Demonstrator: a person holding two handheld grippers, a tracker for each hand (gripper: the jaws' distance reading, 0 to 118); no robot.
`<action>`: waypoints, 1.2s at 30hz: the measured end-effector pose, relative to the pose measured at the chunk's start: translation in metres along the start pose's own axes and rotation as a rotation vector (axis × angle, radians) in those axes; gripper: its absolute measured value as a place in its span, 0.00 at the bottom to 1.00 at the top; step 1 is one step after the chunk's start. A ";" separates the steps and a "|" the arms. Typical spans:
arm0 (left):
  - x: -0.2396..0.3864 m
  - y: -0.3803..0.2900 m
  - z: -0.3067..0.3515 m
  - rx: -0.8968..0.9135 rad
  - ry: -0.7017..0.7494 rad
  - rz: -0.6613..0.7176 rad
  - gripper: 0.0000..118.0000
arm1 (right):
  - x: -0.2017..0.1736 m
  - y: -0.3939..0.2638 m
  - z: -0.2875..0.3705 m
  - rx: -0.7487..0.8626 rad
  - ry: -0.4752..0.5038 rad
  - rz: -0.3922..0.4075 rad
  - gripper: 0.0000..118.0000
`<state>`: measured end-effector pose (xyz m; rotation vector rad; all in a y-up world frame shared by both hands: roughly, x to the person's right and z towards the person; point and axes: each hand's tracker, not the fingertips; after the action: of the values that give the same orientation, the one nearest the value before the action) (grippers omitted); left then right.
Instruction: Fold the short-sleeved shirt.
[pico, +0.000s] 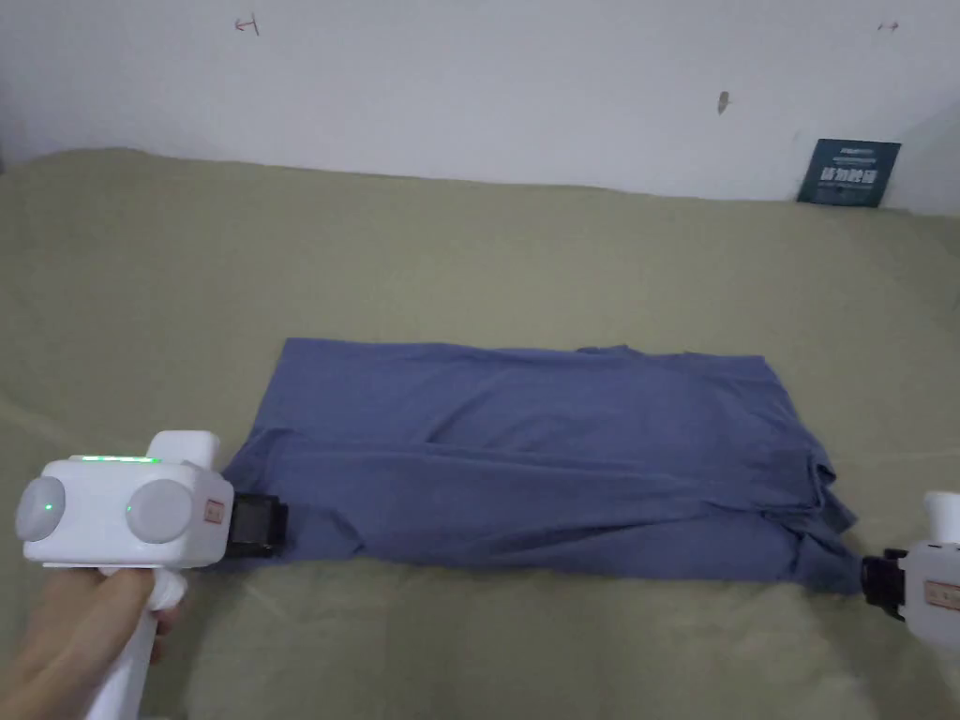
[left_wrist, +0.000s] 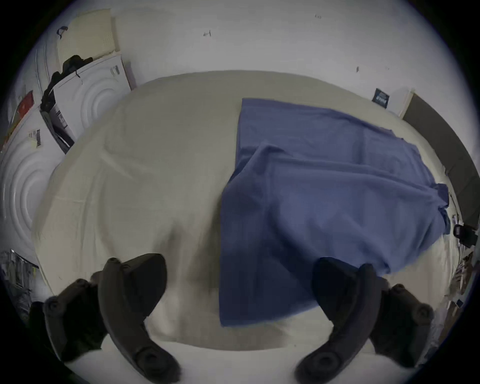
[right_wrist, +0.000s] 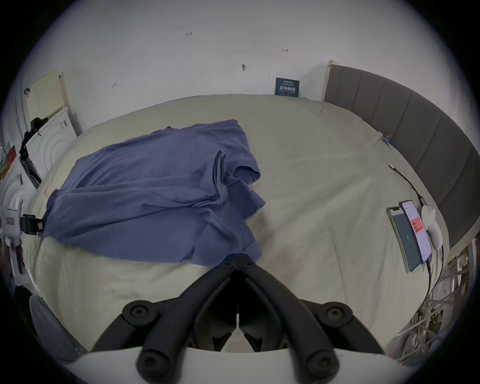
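Jaws of the left gripper (left_wrist: 239, 293) gape at the shirt (pico: 534, 459) mid-bed, the right gripper (right_wrist: 239, 261) pinched empty beside it; both should bite near-edge corners evenly before folding.

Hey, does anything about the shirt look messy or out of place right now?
Yes. The blue shirt lies mostly flat, but its sleeve end nearest the right tool is bunched and rumpled, not squared.
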<state>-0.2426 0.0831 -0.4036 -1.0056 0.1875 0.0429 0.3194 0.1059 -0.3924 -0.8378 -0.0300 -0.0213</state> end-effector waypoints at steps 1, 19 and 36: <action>0.000 -0.001 -0.005 -0.011 -0.028 0.003 0.75 | 0.000 0.002 -0.001 -0.002 0.000 0.002 0.00; 0.001 0.008 0.015 0.028 -0.099 -0.033 0.06 | -0.018 0.027 -0.055 -0.113 0.039 -0.021 0.09; -0.041 -0.093 0.095 0.027 -0.167 -0.017 0.06 | 0.003 -0.092 0.081 -0.069 0.048 -0.016 0.09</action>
<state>-0.2582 0.1159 -0.2694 -0.9719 0.0270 0.1083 0.3178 0.1046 -0.2703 -0.9059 0.0094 -0.0577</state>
